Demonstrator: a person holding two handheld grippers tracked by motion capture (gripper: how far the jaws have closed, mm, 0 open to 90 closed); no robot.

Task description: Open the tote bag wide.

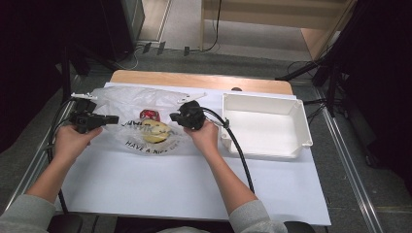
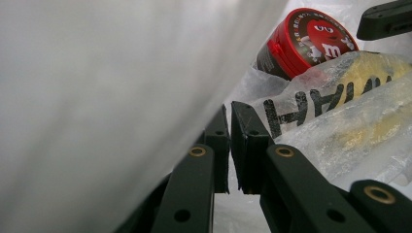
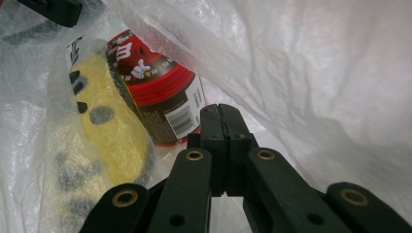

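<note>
Plastic bag (image 1: 145,104) lying on table (image 1: 194,184), red candy tub (image 1: 150,115) inside. Pinched at both mouth edges: left gripper (image 1: 112,119) and right gripper (image 1: 173,116) closed on film.

High view: above person's side, facing forward and down over table (image 1: 194,189). Both gripper views: very near, looking into plastic bag (image 1: 141,99); share red M&M's tub (image 2: 303,41), each from opposite side.
</note>
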